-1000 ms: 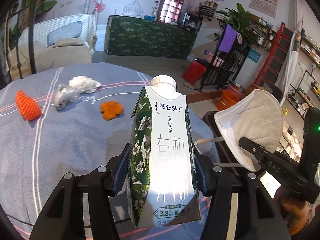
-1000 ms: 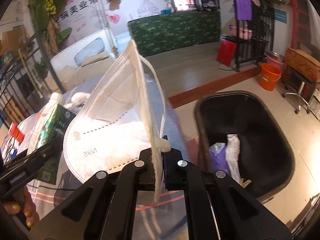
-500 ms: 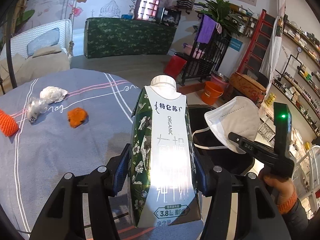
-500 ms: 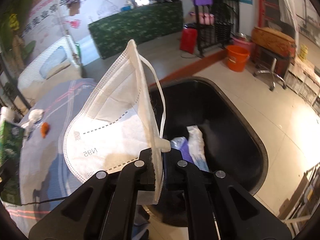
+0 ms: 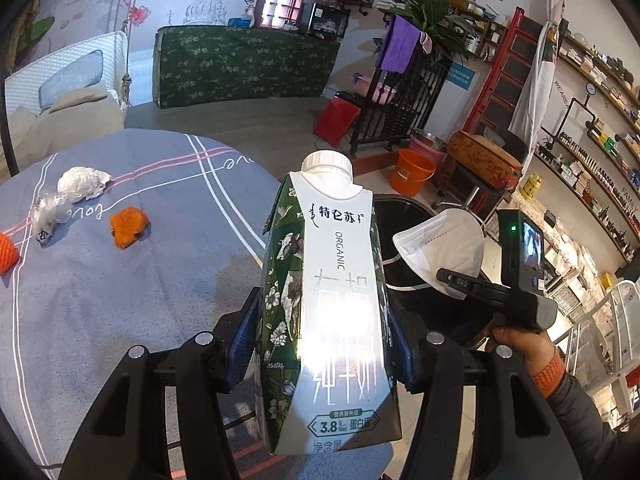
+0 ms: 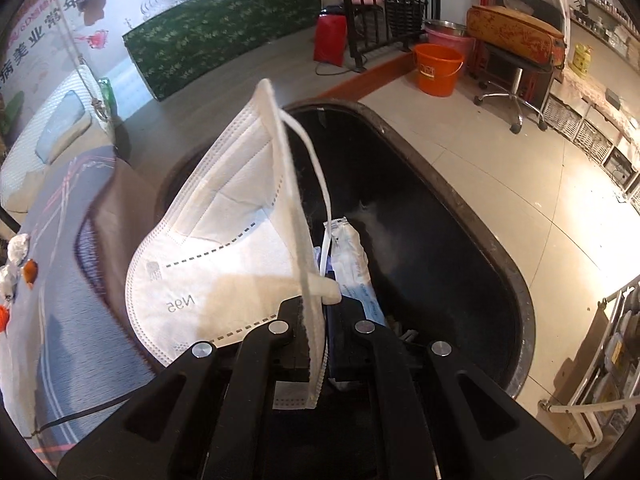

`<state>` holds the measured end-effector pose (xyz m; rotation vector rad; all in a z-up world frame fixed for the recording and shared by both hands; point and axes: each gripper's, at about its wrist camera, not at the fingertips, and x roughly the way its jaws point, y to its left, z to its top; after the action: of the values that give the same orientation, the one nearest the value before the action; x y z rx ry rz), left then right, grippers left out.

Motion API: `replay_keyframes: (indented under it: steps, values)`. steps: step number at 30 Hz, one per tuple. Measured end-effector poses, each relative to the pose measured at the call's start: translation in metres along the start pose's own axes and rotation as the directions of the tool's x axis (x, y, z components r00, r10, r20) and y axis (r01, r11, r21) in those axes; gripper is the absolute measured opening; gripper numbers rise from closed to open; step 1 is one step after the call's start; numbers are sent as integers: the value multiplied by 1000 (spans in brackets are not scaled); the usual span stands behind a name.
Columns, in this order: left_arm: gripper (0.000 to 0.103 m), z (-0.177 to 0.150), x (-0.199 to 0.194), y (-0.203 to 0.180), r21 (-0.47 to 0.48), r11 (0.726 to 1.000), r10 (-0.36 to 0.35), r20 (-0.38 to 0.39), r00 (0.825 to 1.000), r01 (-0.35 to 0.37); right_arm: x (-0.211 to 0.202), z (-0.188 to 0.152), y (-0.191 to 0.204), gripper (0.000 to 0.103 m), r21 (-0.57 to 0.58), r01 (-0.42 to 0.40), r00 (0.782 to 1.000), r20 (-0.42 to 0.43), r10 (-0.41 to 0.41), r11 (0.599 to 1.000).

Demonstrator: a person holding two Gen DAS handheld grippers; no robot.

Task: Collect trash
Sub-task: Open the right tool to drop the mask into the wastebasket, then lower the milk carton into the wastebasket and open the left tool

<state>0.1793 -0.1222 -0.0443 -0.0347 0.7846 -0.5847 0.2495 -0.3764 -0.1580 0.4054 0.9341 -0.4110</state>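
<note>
Pinched edge-on, white folded N95 mask hangs above black bin.

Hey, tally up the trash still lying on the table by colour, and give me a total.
Orange: 2, an orange scrap and an orange piece at the frame's left edge
White: 1, a crumpled white wad
Clear: 1, a crumpled clear wrapper
Total: 4
</note>
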Motion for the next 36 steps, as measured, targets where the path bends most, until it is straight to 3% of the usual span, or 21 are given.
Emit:
replay_keyframes:
  steps: [3,4,7,8,22,36]
  values:
    - [56,2,2,-1,1,1000,-6,-2,1000,6,5,2,1,6,12,21,1000,-16,-21,1000]
    - [56,2,3,-2,4,1000,-8,-3,1000,8,7,2,1,13,18,24,1000,-20,-24,1000]
    - [56,5,7,-4,19,1000,-15,-7,1000,15,7,0,2,65,33,46,999,-16,-45,998]
    - [56,7,9,-5,23,1000,-15,-7,1000,15,2,-1,2,68,36,44,999,13,-45,998]
    - [56,28,41,-27,71,995,-69,-32,997,72,-41,-15,14,68,-14,33,996,82,-32,999]
    - [56,34,86,-67,118,984,-121,-117,986,135,-99,-22,-18,82,42,65,976,204,-73,997]
